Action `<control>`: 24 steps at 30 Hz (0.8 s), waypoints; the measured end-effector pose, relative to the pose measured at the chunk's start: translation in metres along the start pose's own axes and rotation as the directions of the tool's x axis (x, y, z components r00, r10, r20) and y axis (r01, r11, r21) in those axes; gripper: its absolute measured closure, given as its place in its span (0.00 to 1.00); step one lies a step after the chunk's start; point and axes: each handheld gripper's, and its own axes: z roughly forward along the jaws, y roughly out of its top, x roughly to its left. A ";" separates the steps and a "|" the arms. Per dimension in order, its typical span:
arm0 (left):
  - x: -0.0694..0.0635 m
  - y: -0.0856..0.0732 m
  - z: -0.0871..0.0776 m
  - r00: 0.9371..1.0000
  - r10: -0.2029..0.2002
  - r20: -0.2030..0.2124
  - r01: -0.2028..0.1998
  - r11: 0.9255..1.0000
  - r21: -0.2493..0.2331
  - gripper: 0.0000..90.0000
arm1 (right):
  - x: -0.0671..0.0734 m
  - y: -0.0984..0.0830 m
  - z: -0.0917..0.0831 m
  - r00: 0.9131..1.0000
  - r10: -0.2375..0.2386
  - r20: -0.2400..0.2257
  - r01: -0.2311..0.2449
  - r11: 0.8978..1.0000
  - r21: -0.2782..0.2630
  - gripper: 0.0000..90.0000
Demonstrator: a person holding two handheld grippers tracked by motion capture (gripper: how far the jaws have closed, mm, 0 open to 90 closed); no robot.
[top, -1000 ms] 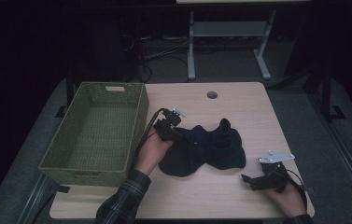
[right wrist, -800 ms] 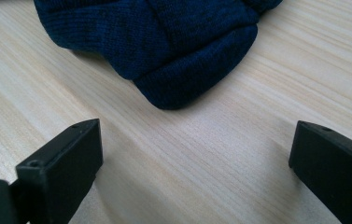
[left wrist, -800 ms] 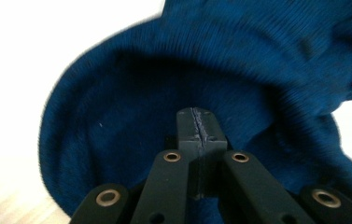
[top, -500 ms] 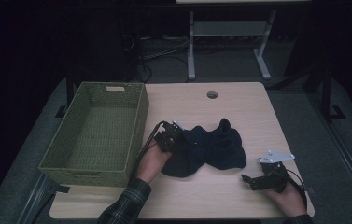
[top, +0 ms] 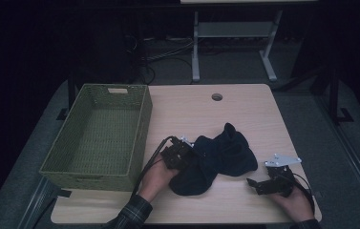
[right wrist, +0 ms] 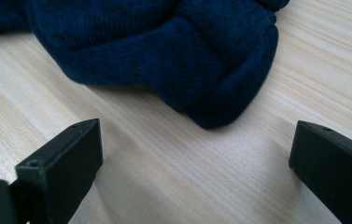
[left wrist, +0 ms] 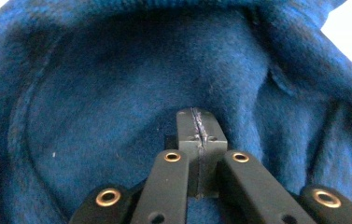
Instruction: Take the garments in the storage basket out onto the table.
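Both grippers meet a soft, fuzzy dark-blue cloth crumpled at the middle of the pale wood-grain table: left gripper pressed shut into its nap, right gripper gaping open, empty, just beside its rolled edge.

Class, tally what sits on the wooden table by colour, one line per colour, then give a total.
Green woven rectangular basket: 1
Dark blue soft fabric garment: 1
Black two-jaw claws, left claw and right claw: 2
Total: 4
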 end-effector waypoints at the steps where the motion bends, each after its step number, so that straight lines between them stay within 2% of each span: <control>1: -0.003 -0.002 0.000 1.000 0.004 0.011 -0.004 1.000 -0.007 1.00 | 0.000 0.000 0.000 1.000 0.000 0.000 0.000 1.000 0.000 0.03; 4: -0.009 -0.010 -0.001 0.999 0.027 0.037 -0.027 1.000 -0.015 1.00 | 0.000 -0.001 -0.001 1.000 -0.003 -0.001 0.003 1.000 0.001 0.03; 6: -0.014 -0.016 -0.003 0.998 0.046 0.046 -0.044 0.999 -0.029 1.00 | 0.000 -0.001 -0.001 1.000 -0.003 -0.002 0.003 1.000 0.001 0.03; 8: -0.016 -0.022 -0.006 0.998 0.047 0.045 -0.046 0.998 -0.037 0.96 | -0.001 -0.002 -0.001 1.000 -0.009 -0.006 0.009 1.000 -0.004 0.03; 11: -0.015 -0.029 -0.018 0.999 0.038 0.026 -0.037 0.998 -0.060 0.92 | -0.001 -0.002 -0.002 1.000 -0.013 -0.010 0.013 1.000 -0.001 0.03; 13: -0.014 -0.033 -0.027 0.999 0.034 -0.003 -0.034 0.997 -0.068 0.90 | -0.001 -0.002 -0.002 1.000 -0.014 -0.011 0.014 1.000 -0.001 0.03; 16: -0.011 -0.040 -0.032 0.999 0.041 -0.034 -0.043 0.997 -0.068 0.89 | -0.002 -0.002 -0.003 1.000 -0.012 -0.010 0.012 1.000 0.010 0.03; 19: -0.010 -0.043 -0.029 0.999 0.032 -0.038 -0.034 0.997 -0.063 0.89 | -0.002 -0.001 -0.006 1.000 0.007 -0.011 -0.007 1.000 0.029 0.03; 22: -0.009 -0.043 -0.023 0.998 0.035 -0.044 -0.036 0.999 -0.031 0.92 | -0.001 0.001 -0.009 1.000 0.003 -0.010 -0.003 1.000 0.028 0.03; 24: -0.009 -0.044 -0.021 0.997 0.043 -0.066 -0.044 0.999 -0.014 0.94 | -0.001 0.004 -0.014 1.000 -0.009 -0.006 0.009 1.000 0.019 0.03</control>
